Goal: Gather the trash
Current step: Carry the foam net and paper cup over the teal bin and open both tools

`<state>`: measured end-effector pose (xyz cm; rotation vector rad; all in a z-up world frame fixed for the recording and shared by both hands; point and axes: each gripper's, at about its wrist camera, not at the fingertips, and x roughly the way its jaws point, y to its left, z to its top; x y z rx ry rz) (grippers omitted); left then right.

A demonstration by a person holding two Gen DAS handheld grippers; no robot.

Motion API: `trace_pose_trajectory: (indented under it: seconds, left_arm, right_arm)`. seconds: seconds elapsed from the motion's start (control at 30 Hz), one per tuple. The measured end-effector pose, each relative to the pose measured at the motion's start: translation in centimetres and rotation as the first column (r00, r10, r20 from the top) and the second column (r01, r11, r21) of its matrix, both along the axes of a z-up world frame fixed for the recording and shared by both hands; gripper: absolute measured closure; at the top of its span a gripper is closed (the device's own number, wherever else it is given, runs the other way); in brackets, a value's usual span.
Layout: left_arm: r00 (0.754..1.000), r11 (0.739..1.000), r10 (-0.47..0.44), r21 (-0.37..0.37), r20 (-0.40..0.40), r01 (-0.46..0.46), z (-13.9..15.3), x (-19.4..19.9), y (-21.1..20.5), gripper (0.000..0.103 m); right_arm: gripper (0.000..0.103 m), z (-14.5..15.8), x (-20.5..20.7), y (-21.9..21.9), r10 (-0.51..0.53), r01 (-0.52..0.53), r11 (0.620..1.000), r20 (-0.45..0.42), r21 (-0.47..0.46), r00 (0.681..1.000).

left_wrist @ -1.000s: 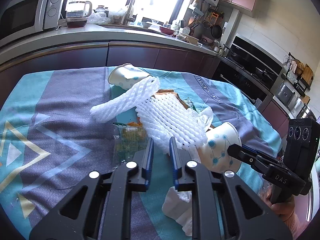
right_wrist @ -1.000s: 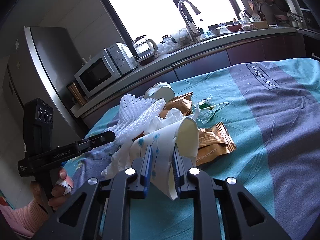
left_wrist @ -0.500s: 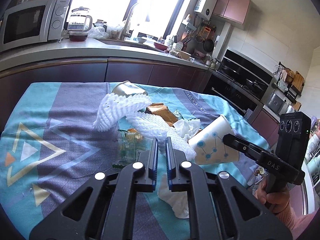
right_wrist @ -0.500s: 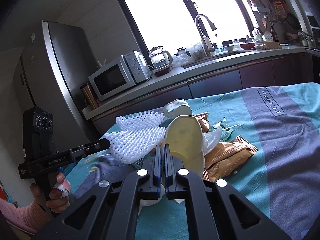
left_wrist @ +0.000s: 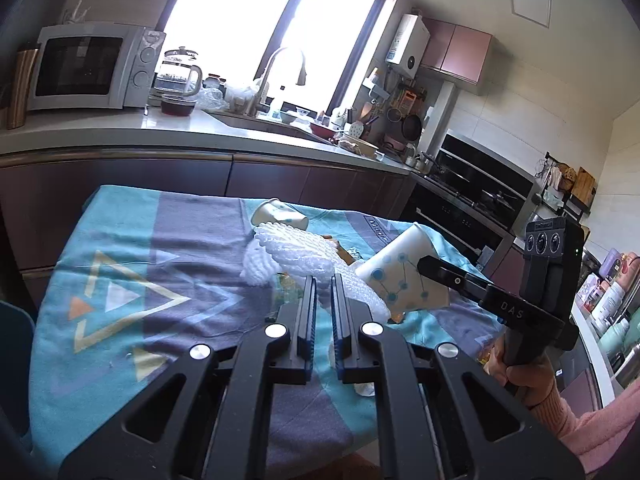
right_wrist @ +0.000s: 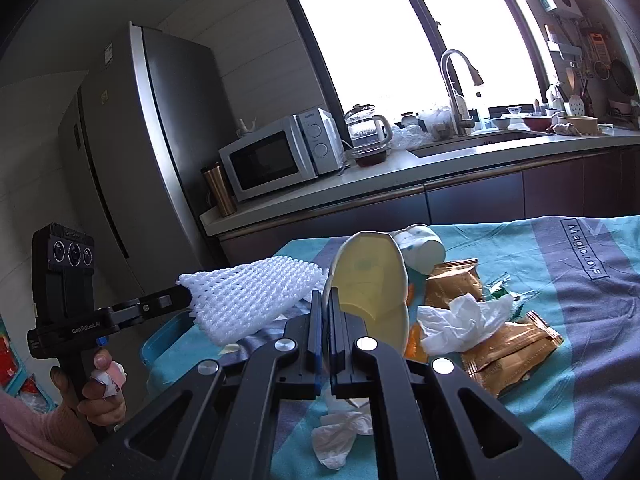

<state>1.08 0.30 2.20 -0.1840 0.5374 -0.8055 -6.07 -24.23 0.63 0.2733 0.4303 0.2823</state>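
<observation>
Both are off the bench now. A second ago the left hand-held gripper [left_wrist: 322,280] sat open in front of the foam net [right_wrist: 256,300]; it's since pinched it and lifted it clear. Right hand-held gripper [right_wrist: 325,300] clamped the paper cup's [right_wrist: 370,284] rim and raised it too, mouth tipped toward its camera.

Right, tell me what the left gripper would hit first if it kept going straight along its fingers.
The left gripper is shut on a foam net. Straight ahead, past that net, lies a second foam net on the table; that is probably first, though depth is hard to judge.
</observation>
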Motion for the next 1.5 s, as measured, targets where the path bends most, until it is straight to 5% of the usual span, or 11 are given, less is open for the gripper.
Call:
trace_pose_trajectory:
  seconds: [0.2,0.37,0.67,0.93,1.2,1.5]
  left_arm:
    - [0.993,0.993,0.12,0.013,0.013,-0.12,0.4,-1.6,5.4,0.095]
    - [0.963,0.962,0.269,0.035,0.015,-0.27,-0.1,-2.5,10.9,0.095]
    - [0.836,0.834,0.548,0.092,-0.022,-0.544,-2.1,-2.5,22.0,0.095]
    - [0.736,0.737,0.672,0.17,-0.082,-0.654,-6.7,0.1,28.7,0.095]
    - [0.687,0.706,0.707,0.234,-0.169,-0.668,-11.3,2.8,31.1,0.095]
    - [0.67,0.705,0.708,0.273,-0.222,-0.655,-14.1,5.2,31.7,0.093]
  right_arm:
    - [0.101,0.4,1.1,4.4,0.123,-0.123,0.992,-0.003,-0.005,0.992]
    - [0.101,0.0,3.5,9.0,0.262,-0.262,0.965,-0.027,0.019,0.965]
    - [0.101,-0.3,9.7,19.8,0.494,-0.494,0.869,-0.069,0.029,0.866]
    - [0.101,-1.7,14.3,28.2,0.605,-0.605,0.795,-0.152,0.048,0.782]
    - [0.101,-5.2,18.2,34.4,0.623,-0.637,0.768,-0.306,0.066,0.72]
    - [0.096,-8.2,20.6,37.7,0.585,-0.623,0.779,-0.428,0.061,0.689]
